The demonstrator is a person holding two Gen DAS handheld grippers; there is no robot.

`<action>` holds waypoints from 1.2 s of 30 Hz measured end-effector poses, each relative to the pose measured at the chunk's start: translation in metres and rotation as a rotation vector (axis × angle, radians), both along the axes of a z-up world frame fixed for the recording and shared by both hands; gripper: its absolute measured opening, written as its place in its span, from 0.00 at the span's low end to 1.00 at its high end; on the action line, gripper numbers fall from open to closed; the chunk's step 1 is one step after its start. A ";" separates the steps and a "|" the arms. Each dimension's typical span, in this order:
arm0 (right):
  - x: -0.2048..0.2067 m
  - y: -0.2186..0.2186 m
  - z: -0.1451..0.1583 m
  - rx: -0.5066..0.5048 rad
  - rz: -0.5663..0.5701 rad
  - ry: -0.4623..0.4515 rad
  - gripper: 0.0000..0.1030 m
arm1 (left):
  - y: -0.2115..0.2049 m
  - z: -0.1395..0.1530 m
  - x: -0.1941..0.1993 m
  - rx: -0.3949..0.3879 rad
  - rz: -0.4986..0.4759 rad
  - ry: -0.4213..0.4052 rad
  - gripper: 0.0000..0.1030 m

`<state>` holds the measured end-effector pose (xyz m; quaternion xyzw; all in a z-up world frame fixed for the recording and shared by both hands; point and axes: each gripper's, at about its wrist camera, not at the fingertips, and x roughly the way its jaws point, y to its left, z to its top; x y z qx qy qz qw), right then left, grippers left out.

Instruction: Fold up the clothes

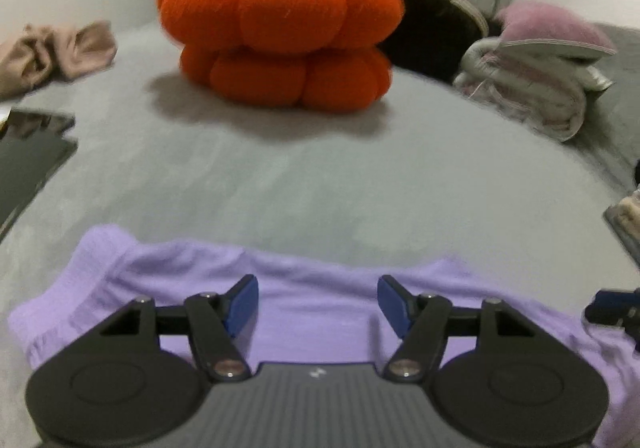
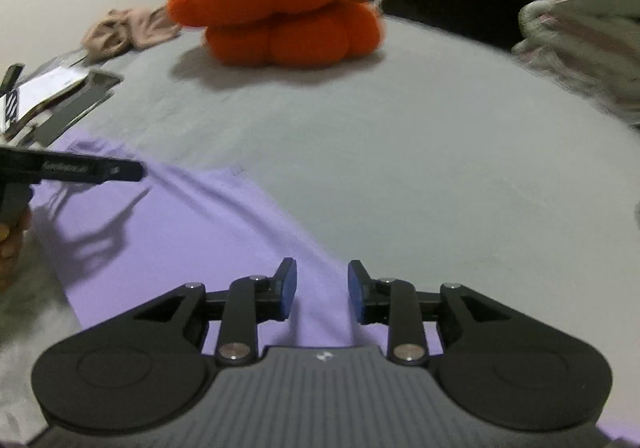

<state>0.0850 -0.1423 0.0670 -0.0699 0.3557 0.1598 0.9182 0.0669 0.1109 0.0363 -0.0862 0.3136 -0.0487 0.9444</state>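
Note:
A lilac garment (image 1: pixel 316 300) lies flat on the grey bed cover, near the front. My left gripper (image 1: pixel 318 306) hovers over its upper edge, fingers wide open, nothing between them. In the right wrist view the same lilac garment (image 2: pixel 192 232) spreads to the left, its edge running diagonally under my right gripper (image 2: pixel 322 294). That gripper is open with a narrower gap, and the blue pads (image 2: pixel 289 288) hold nothing. The left gripper's body (image 2: pixel 72 168) shows at the left edge, with a hand below it.
An orange pumpkin cushion (image 1: pixel 280 32) sits at the back of the grey bed cover (image 1: pixel 320 176). A beige cloth (image 1: pixel 56 52) lies back left, dark flat devices (image 1: pixel 28 160) at the left edge. A pile of pink and grey clothes (image 1: pixel 536 76) and a black garment (image 1: pixel 432 32) lie back right.

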 end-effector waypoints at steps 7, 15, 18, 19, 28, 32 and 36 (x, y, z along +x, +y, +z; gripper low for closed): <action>-0.037 -0.077 0.000 0.201 -0.271 0.130 0.34 | -0.049 -0.010 0.001 -0.039 -0.263 -0.012 0.71; -0.093 -0.148 -0.021 0.098 -0.559 0.178 0.38 | -0.086 -0.016 0.024 0.026 -0.315 -0.004 0.71; -0.103 -0.177 -0.023 0.164 -0.677 0.178 0.37 | -0.088 -0.018 0.034 0.045 -0.296 0.007 0.71; -0.107 -0.186 -0.023 0.189 -0.721 0.176 0.37 | -0.088 -0.019 0.037 0.054 -0.291 0.011 0.71; -0.137 -0.229 -0.020 0.245 -1.038 0.097 0.39 | -0.075 -0.009 0.047 0.049 -0.214 -0.007 0.71; -0.145 -0.236 -0.020 0.282 -1.082 0.091 0.39 | -0.076 -0.015 0.057 0.073 -0.229 0.028 0.71; -0.141 -0.229 -0.017 0.233 -1.053 0.065 0.39 | -0.083 -0.015 0.063 0.171 -0.238 0.011 0.66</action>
